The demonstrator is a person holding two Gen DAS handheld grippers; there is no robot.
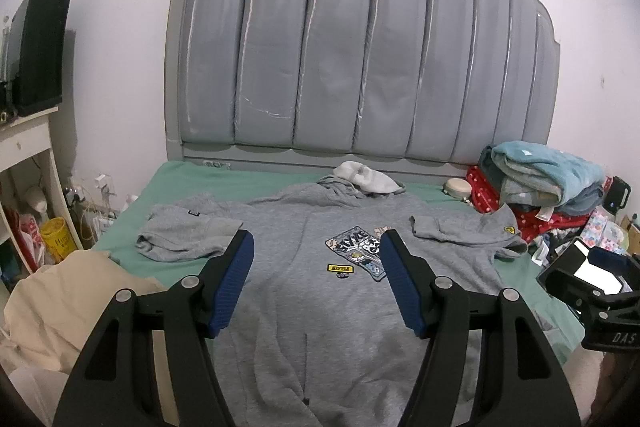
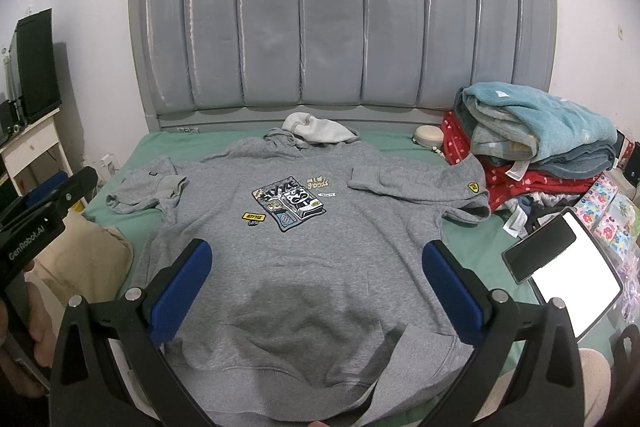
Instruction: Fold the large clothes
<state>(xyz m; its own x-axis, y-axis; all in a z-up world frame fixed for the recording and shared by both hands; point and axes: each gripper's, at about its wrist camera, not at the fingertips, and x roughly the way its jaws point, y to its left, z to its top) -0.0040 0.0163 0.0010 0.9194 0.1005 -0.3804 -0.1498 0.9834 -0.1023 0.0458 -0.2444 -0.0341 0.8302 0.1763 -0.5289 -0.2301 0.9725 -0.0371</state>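
A grey hoodie with a printed chest graphic lies front-up, spread on the green bedsheet; it also shows in the right wrist view. Both sleeves are folded in at the cuffs, and its white-lined hood lies toward the headboard. My left gripper is open and empty, held above the hoodie's middle. My right gripper is open and empty, above the hoodie's lower part near the hem. The left gripper also shows at the left edge of the right wrist view.
A padded grey headboard stands at the back. A stack of folded towels and red clothes is at the right, with a lit phone and tablet. A beige cloth lies at the left by a white side table.
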